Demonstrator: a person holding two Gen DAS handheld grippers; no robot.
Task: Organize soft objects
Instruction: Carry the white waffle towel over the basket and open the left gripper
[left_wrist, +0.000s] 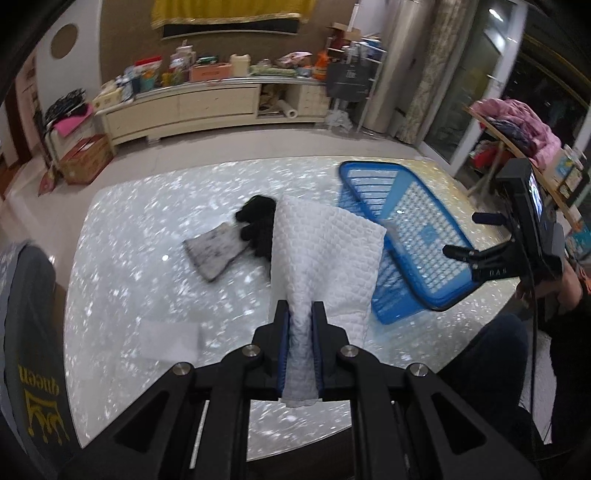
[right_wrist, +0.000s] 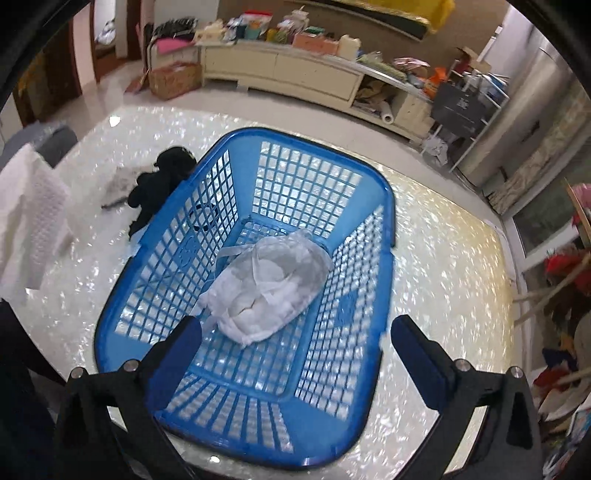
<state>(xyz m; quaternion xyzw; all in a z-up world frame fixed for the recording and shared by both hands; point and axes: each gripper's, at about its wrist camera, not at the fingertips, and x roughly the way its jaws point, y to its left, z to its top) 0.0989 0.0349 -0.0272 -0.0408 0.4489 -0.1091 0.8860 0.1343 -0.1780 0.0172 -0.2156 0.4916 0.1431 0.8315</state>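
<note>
Closest to the left wrist camera, the left gripper (left_wrist: 301, 314) pinches a white quilted cloth (left_wrist: 325, 254) between its fingers (left_wrist: 283, 332) — the bunched end is clamped and the free part fans out above the table (left_wrist: 147, 229). It looks light and limp, so it will likely drape and swing; a hold on a gathered edge, as here, suits it. Beyond, toward the middle of the table, a grey cloth (left_wrist: 216, 253) lies flat with a black glove (left_wrist: 260, 225) touching its far corner — both soft, best taken by a raised fold. Near the table's right edge stands the blue basket (right_wrist: 122, 295), holding a crumpled white mesh bag (right_wrist: 269, 288). Over the basket's near rim the right gripper (right_wrist: 291, 343) hovers, fingers spread and empty.
</note>
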